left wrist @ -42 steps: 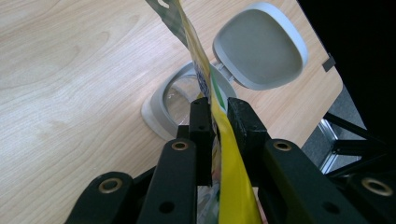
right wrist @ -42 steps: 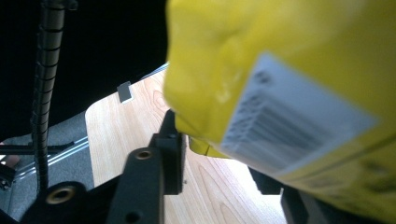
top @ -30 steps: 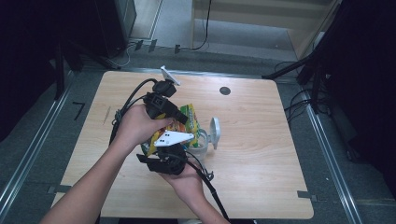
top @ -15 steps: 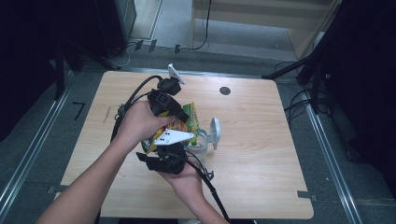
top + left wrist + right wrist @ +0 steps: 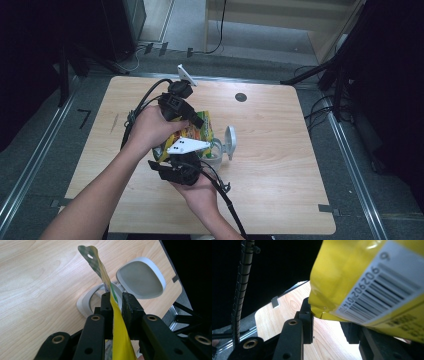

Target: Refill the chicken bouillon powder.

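Between both grippers, yellow packet pinched, above white container

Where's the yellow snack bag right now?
High view, table centre: the yellow snack bag sits between left gripper and right gripper, beside the white container.

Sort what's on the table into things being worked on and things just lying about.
In use:
- yellow snack bag, pinched between the left gripper jaws
- right gripper, at the bag's barcode corner
- white container with its open lid, right beside the bag

Lying about:
- dark round spot on the table
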The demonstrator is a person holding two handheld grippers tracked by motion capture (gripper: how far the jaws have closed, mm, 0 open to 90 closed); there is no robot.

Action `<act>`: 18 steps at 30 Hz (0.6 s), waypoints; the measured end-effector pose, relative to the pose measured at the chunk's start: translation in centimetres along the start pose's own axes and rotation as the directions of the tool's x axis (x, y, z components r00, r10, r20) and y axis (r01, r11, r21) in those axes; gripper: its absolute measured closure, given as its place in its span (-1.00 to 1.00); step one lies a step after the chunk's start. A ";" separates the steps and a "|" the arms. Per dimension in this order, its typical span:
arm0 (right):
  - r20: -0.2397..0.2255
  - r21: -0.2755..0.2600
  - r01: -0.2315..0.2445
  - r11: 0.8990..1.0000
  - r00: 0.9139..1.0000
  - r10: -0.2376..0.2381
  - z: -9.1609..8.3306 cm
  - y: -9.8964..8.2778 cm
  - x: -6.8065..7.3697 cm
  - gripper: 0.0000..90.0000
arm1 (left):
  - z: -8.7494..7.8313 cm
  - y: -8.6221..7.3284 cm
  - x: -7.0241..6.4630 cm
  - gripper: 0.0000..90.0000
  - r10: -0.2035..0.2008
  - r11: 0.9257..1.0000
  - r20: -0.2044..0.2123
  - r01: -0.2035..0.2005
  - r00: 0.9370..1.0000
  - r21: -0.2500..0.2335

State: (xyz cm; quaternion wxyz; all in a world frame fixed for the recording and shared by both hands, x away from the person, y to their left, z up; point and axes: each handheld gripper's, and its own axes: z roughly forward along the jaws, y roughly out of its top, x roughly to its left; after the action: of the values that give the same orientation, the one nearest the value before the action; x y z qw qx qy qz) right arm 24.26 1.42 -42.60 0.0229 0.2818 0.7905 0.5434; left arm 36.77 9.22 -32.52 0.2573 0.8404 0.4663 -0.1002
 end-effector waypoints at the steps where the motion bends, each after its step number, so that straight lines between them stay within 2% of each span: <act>1: 0.000 0.000 0.000 1.000 1.000 0.000 0.0 0.0 0.0 0.49 | 0.0 0.0 0.0 0.74 0.000 1.000 0.000 0.000 1.000 0.000; 6: -0.009 -0.012 -0.018 1.000 1.000 0.018 0.0 0.0 -0.1 0.49 | -0.4 -0.3 -0.4 0.73 0.054 0.998 -0.022 -0.054 0.998 -0.019; 13: -0.009 -0.010 -0.019 1.000 1.000 0.019 0.0 0.0 -0.1 0.49 | -0.4 -0.3 -0.5 0.76 0.061 0.998 -0.031 -0.061 0.998 -0.015; 18: 0.002 -0.007 -0.009 1.000 1.000 0.009 0.0 0.0 0.0 0.43 | -0.3 -0.1 -0.3 0.79 0.048 0.999 -0.029 -0.049 0.998 -0.013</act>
State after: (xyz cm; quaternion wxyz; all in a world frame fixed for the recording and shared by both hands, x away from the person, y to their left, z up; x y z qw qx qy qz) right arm 24.28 1.39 -42.55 0.0222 0.2857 0.7872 0.5461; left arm 36.50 9.23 -32.24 0.2587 0.8510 0.4502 -0.0786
